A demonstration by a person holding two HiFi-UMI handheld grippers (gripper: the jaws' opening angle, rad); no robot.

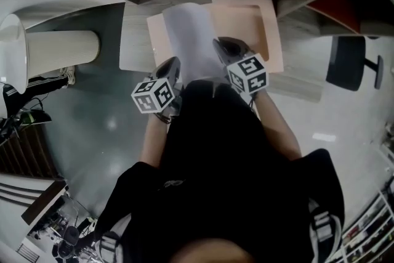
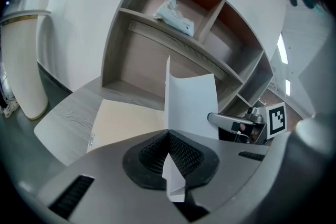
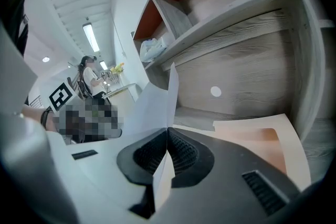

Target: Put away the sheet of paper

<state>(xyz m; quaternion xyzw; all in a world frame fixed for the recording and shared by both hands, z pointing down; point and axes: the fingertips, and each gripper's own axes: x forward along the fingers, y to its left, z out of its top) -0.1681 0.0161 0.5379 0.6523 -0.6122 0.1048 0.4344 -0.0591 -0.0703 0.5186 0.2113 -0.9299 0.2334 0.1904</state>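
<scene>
- grey wood shelf unit with red-brown back panels (image 2: 199,49): stands behind the desk; its outer compartments are cut off in every view.
- pale grey wood-grain desk (image 1: 132,40): carries the folder; its near side is hidden under the person's black clothing in the head view.
- flat pale peach folder with a darker inset panel (image 1: 274,28): lies open-faced on the desk, partly under the raised sheet. whether the panel is a pocket or a cut-out is hard to make out.
- white rectangular sheet of paper (image 1: 191,40): held up off the desk, above the folder's left part and slightly bowed. its near edge is hidden behind the marker cubes.
- left gripper (image 2: 168,136): jaws clamped together on the sheet's left edge.
- right gripper (image 3: 167,134): jaws likewise pinched on the opposite edge.
- white and blue plastic packet (image 2: 173,13): rests on an upper shelf and seems to play no part.
- step in hand, as judged: carrying the sheet toward the folder. the next move calls for lowering both jaws evenly, lining the sheet's far edge up with the folder and keeping it flat.
</scene>
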